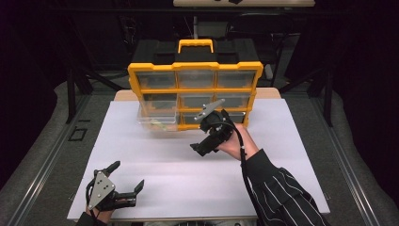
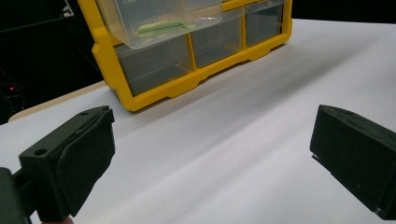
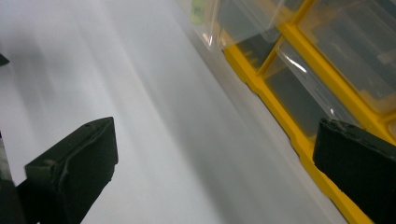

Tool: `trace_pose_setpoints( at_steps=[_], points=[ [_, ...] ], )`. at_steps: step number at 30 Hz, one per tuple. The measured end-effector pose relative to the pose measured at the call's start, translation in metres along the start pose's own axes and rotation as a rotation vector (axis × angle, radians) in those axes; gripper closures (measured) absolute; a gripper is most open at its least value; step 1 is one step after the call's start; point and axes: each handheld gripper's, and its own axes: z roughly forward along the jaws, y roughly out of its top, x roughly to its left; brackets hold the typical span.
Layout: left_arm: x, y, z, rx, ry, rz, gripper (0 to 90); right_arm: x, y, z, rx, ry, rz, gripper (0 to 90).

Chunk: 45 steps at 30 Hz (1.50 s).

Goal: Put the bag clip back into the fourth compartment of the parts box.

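Two grippers, both with jaws spread wide and empty. The left gripper (image 1: pixel 126 183) sits low on the white tabletop (image 1: pixel 188 174); the right gripper (image 1: pixel 203 147) hovers near the yellow drawer organizer (image 1: pixel 194 94) at the far edge, clear drawer (image 1: pixel 157 121) pulled out. Dark room around.

White table top (image 1: pixel 155 160), grey floor (image 1: pixel 42 155), perhaps dark chairs behind (image 1: pixel 254 28)

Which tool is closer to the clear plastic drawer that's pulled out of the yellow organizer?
The right tool. It hovers open just in front and to the right of the pulled-out clear plastic drawer. The left tool, also open, sits at the table's near edge, well short of it.
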Motion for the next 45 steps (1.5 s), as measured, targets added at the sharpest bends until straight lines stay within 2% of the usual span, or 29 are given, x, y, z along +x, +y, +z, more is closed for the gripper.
trace_pose_setpoints(
  at_steps=[22,24,27,37,45],
  points=[
    [-0.001,0.0,0.001,0.002,0.005,0.004,0.2,0.001,-0.092,-0.02,-0.038,-0.051,0.104,0.0],
    [-0.001,0.0,0.001,0.002,0.004,0.004,0.2,0.001,-0.1,-0.021,-0.047,-0.052,0.115,0.0],
    [-0.001,0.0,0.001,0.002,0.004,0.005,0.2,0.005,-0.113,-0.022,-0.067,-0.087,0.119,0.0],
    [-0.001,0.0,0.002,0.005,0.003,0.004,0.2,0.012,-0.154,-0.023,-0.11,-0.106,0.156,0.0],
    [-0.001,0.0,0.002,0.004,0.0,0.005,0.2,0.019,-0.184,-0.03,-0.181,-0.172,0.197,0.0]
  ],
)
